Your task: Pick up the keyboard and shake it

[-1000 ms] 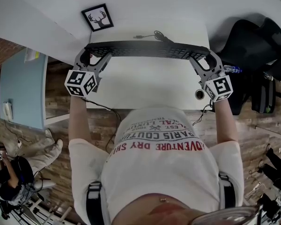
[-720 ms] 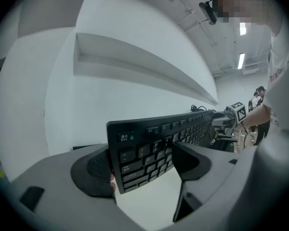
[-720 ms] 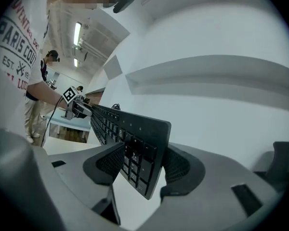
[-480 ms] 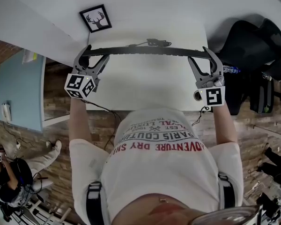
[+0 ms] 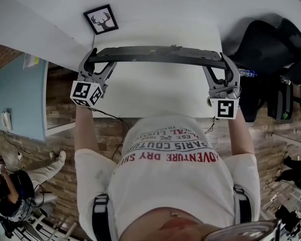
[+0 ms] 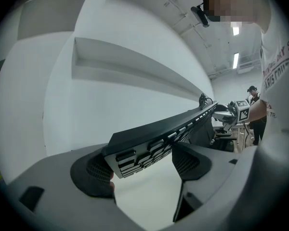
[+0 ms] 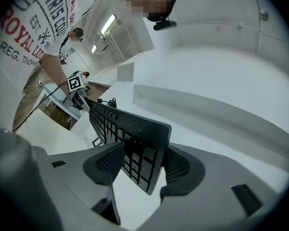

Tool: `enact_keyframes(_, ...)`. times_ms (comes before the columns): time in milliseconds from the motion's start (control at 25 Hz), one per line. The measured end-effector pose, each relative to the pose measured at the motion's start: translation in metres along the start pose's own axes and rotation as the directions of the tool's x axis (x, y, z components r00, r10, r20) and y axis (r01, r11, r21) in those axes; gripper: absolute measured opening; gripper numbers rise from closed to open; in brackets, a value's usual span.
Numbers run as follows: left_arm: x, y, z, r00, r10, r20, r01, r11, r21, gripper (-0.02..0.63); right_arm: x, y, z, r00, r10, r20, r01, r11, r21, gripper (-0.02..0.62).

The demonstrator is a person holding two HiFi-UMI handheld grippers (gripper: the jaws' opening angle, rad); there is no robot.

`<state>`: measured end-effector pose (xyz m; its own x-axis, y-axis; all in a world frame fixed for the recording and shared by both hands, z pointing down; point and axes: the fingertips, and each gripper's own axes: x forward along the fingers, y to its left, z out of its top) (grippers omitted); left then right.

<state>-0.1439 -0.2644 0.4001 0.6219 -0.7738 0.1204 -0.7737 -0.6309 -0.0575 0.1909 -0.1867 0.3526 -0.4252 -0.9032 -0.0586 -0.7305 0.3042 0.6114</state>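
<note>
Now the keyboard (image 5: 158, 54) is hanging over the counter's (image 5: 160, 92) far edge, its long side running left to right. The left gripper (image 5: 101, 59) is squeezing one end, the right gripper (image 5: 219, 63) the other, both clamping tight.

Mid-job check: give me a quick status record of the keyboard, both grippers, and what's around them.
object: long black computer keyboard
keyboard state: held by its two ends over the white desk, apparently clear of it, tilted so the keys face the person
left gripper: fingers shut on the keyboard's left end
right gripper: fingers shut on the keyboard's right end
nearby: framed black deer picture beyond the desk's far left corner
task stage: keyboard picked up; a shake can't be judged from one moment
</note>
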Motion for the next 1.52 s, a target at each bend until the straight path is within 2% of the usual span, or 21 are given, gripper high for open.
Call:
enact_keyframes(160,-0.002,-0.001,0.001,1.000,0.007,0.007,-0.007,1.000,0.006,0.360,0.000,0.000,0.005,1.000,0.015,0.000,-0.015,1.000,0.014,0.255)
enact_keyframes(280,-0.004,-0.002,0.002,1.000,0.011,0.003,-0.011,1.000,0.012,0.360,0.003,-0.004,0.018,0.997,-0.018,0.078,0.006,0.988,0.157,0.255)
enact_keyframes(320,-0.004,-0.002,0.002,1.000,0.014,0.001,-0.014,1.000,0.016,0.360,0.004,-0.004,0.019,0.997,-0.010,0.079,-0.004,0.985,0.174,0.255)
enact_keyframes(440,-0.005,-0.004,0.004,1.000,0.024,-0.007,-0.024,0.999,0.040,0.360,0.007,-0.001,0.003,0.998,0.064,0.002,-0.063,0.971,0.230,0.253)
enact_keyframes(520,-0.005,-0.006,0.006,0.999,0.030,-0.018,-0.029,0.997,0.067,0.360,0.007,0.002,-0.015,0.990,0.125,-0.069,-0.098,0.947,0.305,0.252)
enact_keyframes(640,-0.005,-0.013,0.003,0.998,0.029,-0.050,-0.024,0.994,0.104,0.360,0.008,0.009,-0.038,0.970,0.207,-0.128,-0.133,0.891,0.435,0.250)
enact_keyframes(800,-0.002,-0.021,-0.012,0.993,0.033,-0.117,-0.017,0.991,0.130,0.360,0.007,0.028,-0.071,0.919,0.332,-0.212,-0.166,0.815,0.556,0.249)
enact_keyframes(880,-0.001,-0.022,-0.022,0.989,0.036,-0.146,-0.017,0.991,0.131,0.360,0.005,0.038,-0.083,0.898,0.367,-0.243,-0.169,0.797,0.580,0.247)
enact_keyframes(1120,-0.001,-0.025,-0.042,0.975,0.005,-0.223,0.013,0.997,0.078,0.360,0.001,0.050,-0.096,0.866,0.420,-0.271,-0.166,0.753,0.637,0.247)
enact_keyframes(1520,0.001,-0.029,-0.050,0.966,0.001,-0.258,0.012,0.999,0.049,0.362,-0.002,0.052,-0.102,0.847,0.443,-0.294,-0.164,0.744,0.648,0.245)
